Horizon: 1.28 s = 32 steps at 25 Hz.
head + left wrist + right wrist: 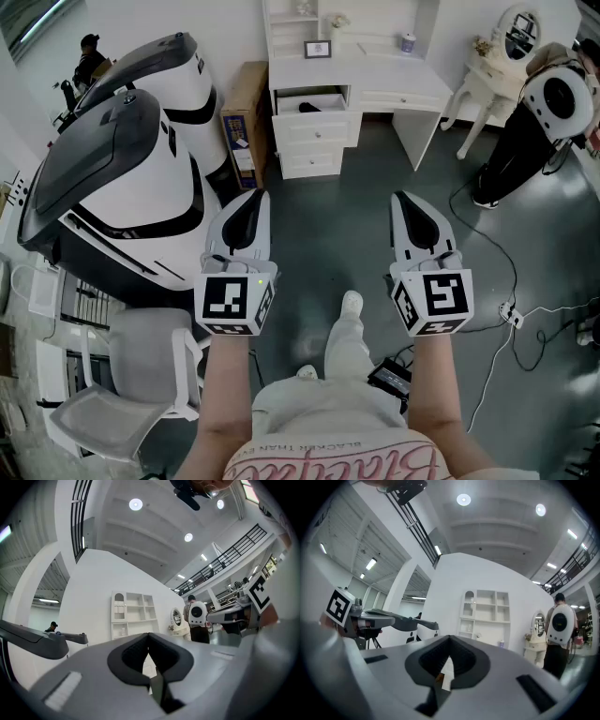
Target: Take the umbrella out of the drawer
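Observation:
A white desk (403,73) stands against the far wall, several steps ahead of me. Its top left drawer (313,97) is pulled open, and a dark thing (309,107) lies inside; it is too small to name for certain. My left gripper (255,195) and right gripper (401,197) are held out side by side above the grey floor, far short of the desk. Both are shut with nothing between the jaws. The left gripper view shows its tips (149,634) meeting, and the right gripper view shows the same (450,638). Both views face the desk's white shelf unit (133,613) (485,613).
A big white-and-black machine (131,169) fills the left side, with a white chair (131,375) in front of it. A cardboard box (246,122) leans beside the desk. At the right stand a person with a round white backpack (553,103), a small vanity table (492,75) and floor cables (525,319).

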Each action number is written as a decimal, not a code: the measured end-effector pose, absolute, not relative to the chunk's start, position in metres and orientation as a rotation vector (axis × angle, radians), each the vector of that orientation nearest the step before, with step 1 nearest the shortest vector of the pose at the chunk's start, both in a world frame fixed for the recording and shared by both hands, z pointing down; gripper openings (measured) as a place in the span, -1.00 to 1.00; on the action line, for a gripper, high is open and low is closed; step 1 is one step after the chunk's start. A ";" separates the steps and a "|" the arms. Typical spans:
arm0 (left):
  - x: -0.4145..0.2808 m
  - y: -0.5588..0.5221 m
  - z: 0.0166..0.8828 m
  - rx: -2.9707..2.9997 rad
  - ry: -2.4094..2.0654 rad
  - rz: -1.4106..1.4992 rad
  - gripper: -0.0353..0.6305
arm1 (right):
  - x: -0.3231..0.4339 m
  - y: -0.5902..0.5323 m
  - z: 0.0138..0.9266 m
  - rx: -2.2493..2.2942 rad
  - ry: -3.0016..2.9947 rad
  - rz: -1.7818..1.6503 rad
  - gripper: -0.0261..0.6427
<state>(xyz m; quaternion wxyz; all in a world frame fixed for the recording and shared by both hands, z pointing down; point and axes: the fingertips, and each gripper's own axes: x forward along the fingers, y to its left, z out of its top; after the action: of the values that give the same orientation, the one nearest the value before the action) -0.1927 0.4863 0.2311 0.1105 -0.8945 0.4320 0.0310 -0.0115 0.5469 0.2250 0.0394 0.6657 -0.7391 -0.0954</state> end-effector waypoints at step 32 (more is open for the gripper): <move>-0.059 0.198 0.243 -2.571 1.486 0.046 -0.87 | 0.125 0.238 0.237 1.852 -2.444 -0.185 -0.90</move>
<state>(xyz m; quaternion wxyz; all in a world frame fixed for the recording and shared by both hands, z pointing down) -0.0593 0.1985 0.2432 0.0857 -0.8625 0.4985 0.0156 0.1250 0.2378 0.2366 0.0350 0.6025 -0.7951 -0.0602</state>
